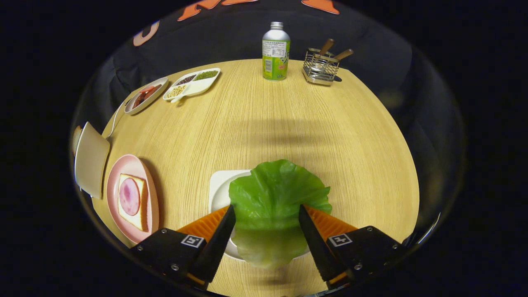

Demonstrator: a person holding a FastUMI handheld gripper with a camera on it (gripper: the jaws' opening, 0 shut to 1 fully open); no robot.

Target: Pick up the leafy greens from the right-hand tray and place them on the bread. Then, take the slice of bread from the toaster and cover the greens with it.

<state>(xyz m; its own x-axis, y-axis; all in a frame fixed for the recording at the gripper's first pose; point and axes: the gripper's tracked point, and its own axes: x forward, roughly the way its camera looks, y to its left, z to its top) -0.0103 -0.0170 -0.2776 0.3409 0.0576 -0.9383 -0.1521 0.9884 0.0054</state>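
A big green lettuce leaf (274,194) lies on a white tray (218,185) on the wooden table. My gripper (267,210) stands open just over it, one finger at each side of the leaf's near part, a wide gap between them. To the left of the fingers a pink plate (113,194) carries a slice of bread (142,206) topped with a round slice of ham (129,196). Beyond the plate stands a white toaster (90,161) with the brown edge of a bread slice (76,139) showing behind it.
At the table's far left lie a white dish of red food (146,95) and a divided dish of beans (192,82). A green-labelled bottle (275,51) and a wire holder with wooden-handled utensils (321,66) stand at the far edge. A white cord (115,121) runs from the toaster.
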